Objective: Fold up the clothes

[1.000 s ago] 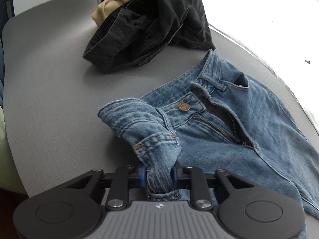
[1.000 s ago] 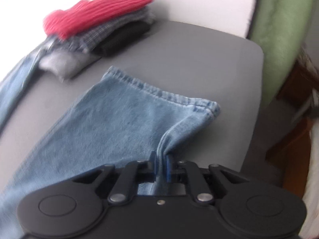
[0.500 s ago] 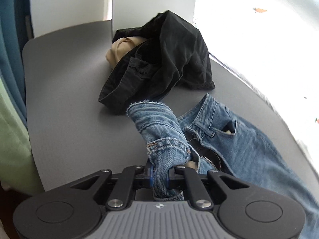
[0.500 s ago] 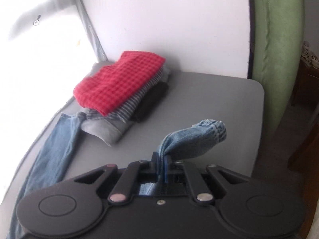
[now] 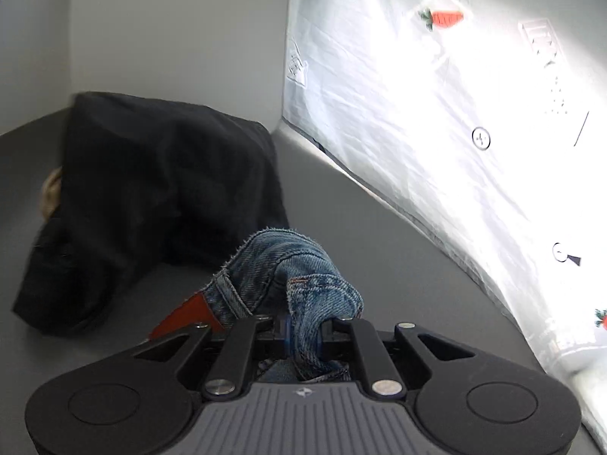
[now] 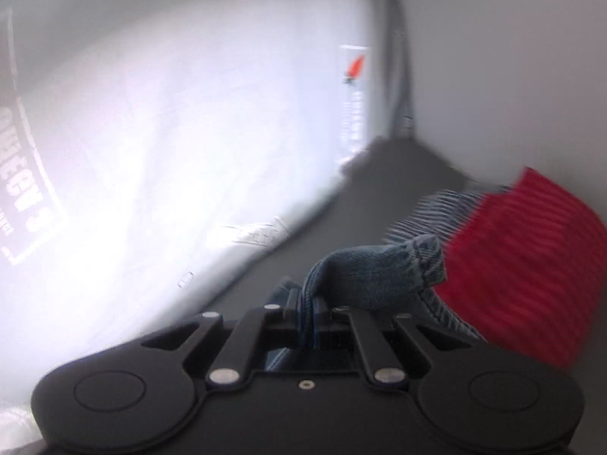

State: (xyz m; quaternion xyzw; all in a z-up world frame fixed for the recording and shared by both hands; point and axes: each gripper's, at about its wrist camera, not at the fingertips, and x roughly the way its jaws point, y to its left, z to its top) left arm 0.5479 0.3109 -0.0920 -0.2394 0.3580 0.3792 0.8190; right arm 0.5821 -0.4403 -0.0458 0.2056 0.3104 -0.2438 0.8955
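In the left wrist view, our left gripper (image 5: 303,331) pinches the waistband of the jeans (image 5: 288,269), jaws easing apart with denim between them, beside the black garment (image 5: 151,189).

In the right wrist view, our right gripper (image 6: 309,314) clamps the hem (image 6: 379,269), jaws likewise opening, near the red folded stack (image 6: 531,258), likely for folding lengthwise.

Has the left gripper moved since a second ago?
Yes. The left gripper, shut on the jeans, has gone toward the black clothes pile, which looms nearer, and the curtain.
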